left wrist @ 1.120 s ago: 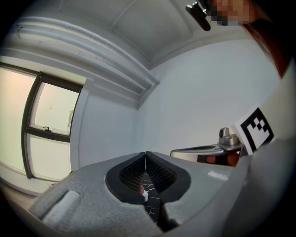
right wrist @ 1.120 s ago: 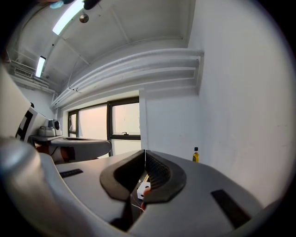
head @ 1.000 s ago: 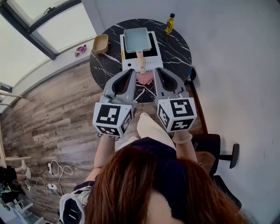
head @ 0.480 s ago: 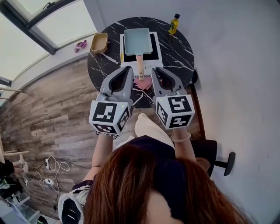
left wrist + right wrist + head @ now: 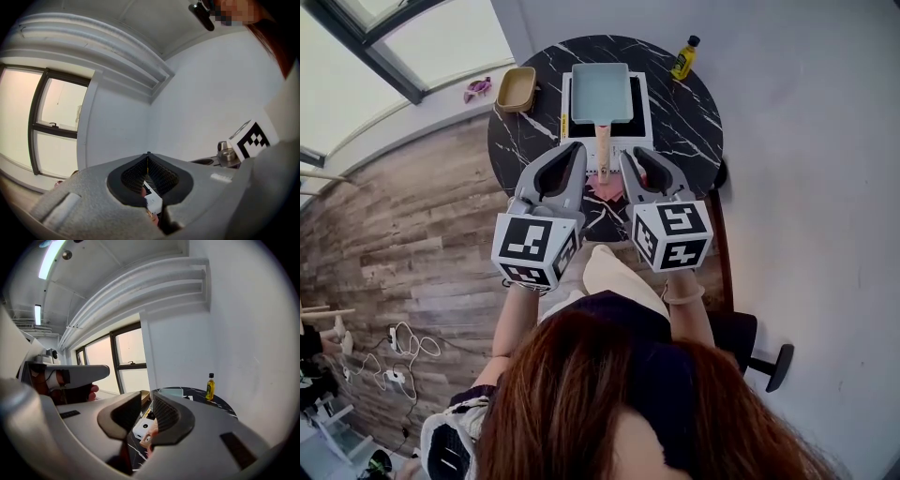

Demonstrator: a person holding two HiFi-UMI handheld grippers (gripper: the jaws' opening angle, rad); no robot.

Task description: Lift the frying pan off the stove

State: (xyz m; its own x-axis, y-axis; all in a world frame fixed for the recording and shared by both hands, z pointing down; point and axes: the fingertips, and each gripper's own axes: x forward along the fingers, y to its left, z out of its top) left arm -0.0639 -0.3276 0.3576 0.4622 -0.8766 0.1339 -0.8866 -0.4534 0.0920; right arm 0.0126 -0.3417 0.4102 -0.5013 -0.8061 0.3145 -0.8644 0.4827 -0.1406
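Note:
A light-blue rectangular frying pan (image 5: 601, 92) sits on a white stove (image 5: 641, 131) on the round black marble table (image 5: 684, 122). Its wooden handle (image 5: 603, 150) points towards me. My left gripper (image 5: 578, 148) hangs just left of the handle end, and its jaws meet at the tip (image 5: 148, 156). My right gripper (image 5: 627, 155) is just right of the handle. Its jaws (image 5: 147, 401) are opening, with a narrow gap and nothing gripped. Through that gap I see the stove (image 5: 143, 427) and the handle end (image 5: 148, 439). The pan (image 5: 171, 392) lies beyond.
A yellow oil bottle (image 5: 685, 58) stands at the table's far right, near the white wall. A tan dish (image 5: 518, 89) sits at the far left edge. A pink cloth (image 5: 609, 192) lies under the grippers. Wood floor and a window lie to the left.
Both grippers have moved forward, so their tips now flank the handle end. The right gripper's jaws have parted a little. The pan has not moved on the stove.

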